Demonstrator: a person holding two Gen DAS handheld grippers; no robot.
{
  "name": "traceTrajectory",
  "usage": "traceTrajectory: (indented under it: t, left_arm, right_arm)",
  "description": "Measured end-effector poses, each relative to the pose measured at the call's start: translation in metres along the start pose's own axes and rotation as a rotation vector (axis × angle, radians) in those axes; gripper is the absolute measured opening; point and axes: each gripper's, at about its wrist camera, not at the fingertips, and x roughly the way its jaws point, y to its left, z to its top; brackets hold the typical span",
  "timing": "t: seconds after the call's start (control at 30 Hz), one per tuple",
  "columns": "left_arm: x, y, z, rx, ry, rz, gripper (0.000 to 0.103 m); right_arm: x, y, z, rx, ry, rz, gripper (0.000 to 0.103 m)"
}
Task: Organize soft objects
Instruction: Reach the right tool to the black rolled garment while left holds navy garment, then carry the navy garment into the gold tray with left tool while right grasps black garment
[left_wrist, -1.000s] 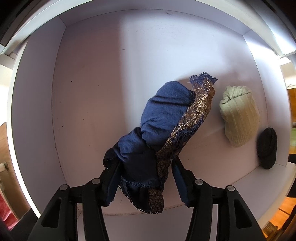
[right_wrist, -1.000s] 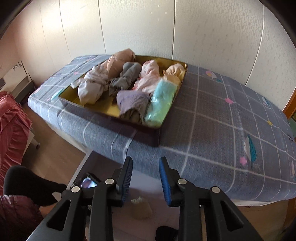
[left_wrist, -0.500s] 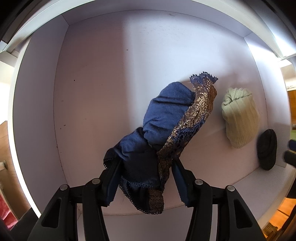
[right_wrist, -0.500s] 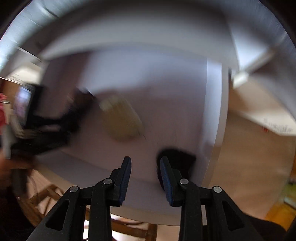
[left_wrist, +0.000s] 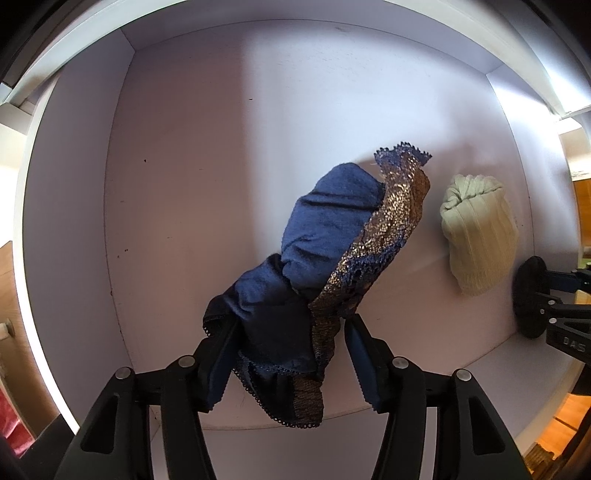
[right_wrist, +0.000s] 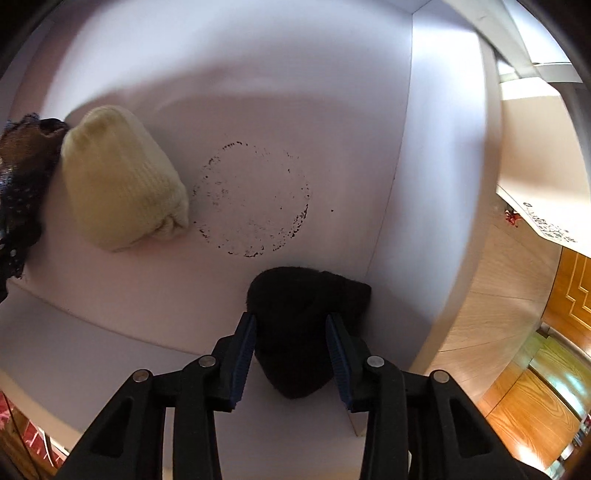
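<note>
A rolled navy garment with gold lace trim (left_wrist: 325, 258) lies on the white drawer floor (left_wrist: 184, 221), its near end between the fingers of my left gripper (left_wrist: 291, 350), which stands open around it. A cream knit roll (left_wrist: 478, 232) lies to its right, and it also shows in the right wrist view (right_wrist: 122, 181). A black soft roll (right_wrist: 299, 325) sits in the drawer's near right corner, between the fingers of my right gripper (right_wrist: 291, 343), which is open around it. The black roll (left_wrist: 528, 295) and the right gripper show at the right edge of the left wrist view.
The drawer's white side wall (right_wrist: 436, 184) rises just right of the black roll. A ring of dark specks (right_wrist: 255, 199) marks the floor beyond it. Wooden flooring (right_wrist: 517, 369) lies outside the drawer to the right.
My right gripper swung from facing the bed and its tray of rolled clothes down into the drawer, and now straddles the black roll. The left gripper and navy garment have barely moved.
</note>
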Motion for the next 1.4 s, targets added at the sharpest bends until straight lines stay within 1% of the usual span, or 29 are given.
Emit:
traceTrajectory:
  t: [0.03,0.07,0.13,0.17,0.2,0.23,0.27,0.3,0.4,0.43,0.5,0.57,0.67,0.73,0.77,0.8,0.83,0.93,1.03,1.23,1.4]
  left_arm:
    - [0.000,-0.001,0.000,0.000,0.000,0.001,0.057]
    - [0.000,-0.001,0.001,-0.001,0.000,0.000,0.057]
    - [0.000,-0.001,0.001,-0.002,-0.001,-0.001,0.057]
    - [0.000,-0.002,0.001,-0.004,-0.001,-0.002,0.057]
    - [0.000,-0.002,0.000,-0.005,-0.002,-0.004,0.057]
    - [0.000,-0.002,0.001,-0.006,-0.002,-0.005,0.057]
    - [0.001,-0.002,0.001,-0.006,-0.002,-0.005,0.057]
    - [0.001,-0.002,0.000,-0.006,-0.002,-0.006,0.057]
    - [0.001,0.002,0.000,-0.010,-0.003,-0.013,0.057]
    - [0.000,0.005,-0.001,-0.011,-0.004,-0.016,0.057]
    - [0.000,0.007,-0.002,-0.012,-0.005,-0.017,0.057]
    - [0.000,0.008,-0.002,-0.006,-0.004,-0.013,0.057]
    - [-0.001,0.008,-0.002,-0.008,-0.004,-0.014,0.057]
    - [-0.002,0.008,-0.001,-0.011,-0.004,-0.018,0.057]
    - [-0.002,0.009,-0.001,-0.009,-0.004,-0.008,0.054]
    - [-0.003,0.010,-0.002,-0.005,-0.004,0.008,0.045]
    - [-0.004,0.013,-0.002,-0.006,-0.005,0.011,0.040]
    - [-0.007,0.021,-0.002,-0.039,-0.007,-0.018,0.031]
    - [-0.011,0.024,-0.002,-0.049,-0.015,-0.027,0.027]
    - [-0.029,0.026,-0.008,-0.050,-0.044,-0.063,0.026]
    - [-0.057,0.028,-0.015,-0.058,-0.105,-0.099,0.026]
  right_arm:
    - [0.001,0.000,0.001,-0.012,-0.002,-0.002,0.042]
    - [0.002,0.002,0.001,-0.028,-0.007,-0.019,0.040]
    - [0.002,0.005,0.001,-0.054,-0.025,-0.056,0.032]
    - [0.000,0.004,0.001,-0.053,-0.036,-0.053,0.026]
    - [-0.001,0.003,0.001,-0.043,-0.050,-0.034,0.022]
    - [-0.004,-0.001,0.001,-0.025,-0.072,-0.003,0.021]
    - [-0.009,-0.004,0.001,-0.005,-0.098,0.041,0.018]
    - [-0.017,-0.007,0.001,0.016,-0.137,0.108,0.017]
    - [-0.031,-0.009,0.005,0.038,-0.201,0.232,0.018]
    - [-0.032,-0.011,0.006,0.049,-0.210,0.253,0.020]
    - [-0.031,-0.015,0.006,0.078,-0.218,0.268,0.030]
    - [-0.027,-0.024,0.005,0.114,-0.199,0.277,0.038]
    - [-0.023,-0.033,0.002,0.150,-0.195,0.275,0.042]
    - [-0.022,-0.031,0.006,0.155,-0.202,0.268,0.043]
    - [-0.020,-0.031,0.006,0.153,-0.202,0.265,0.043]
    - [-0.021,-0.031,0.010,0.150,-0.201,0.257,0.043]
    - [-0.023,-0.030,0.013,0.144,-0.200,0.247,0.043]
    - [-0.022,-0.018,0.011,0.120,-0.206,0.217,0.043]
    - [-0.020,-0.002,0.006,0.095,-0.211,0.185,0.042]
    - [-0.018,0.009,0.004,0.100,-0.221,0.169,0.042]
    - [-0.010,0.025,0.005,0.074,-0.231,0.141,0.042]
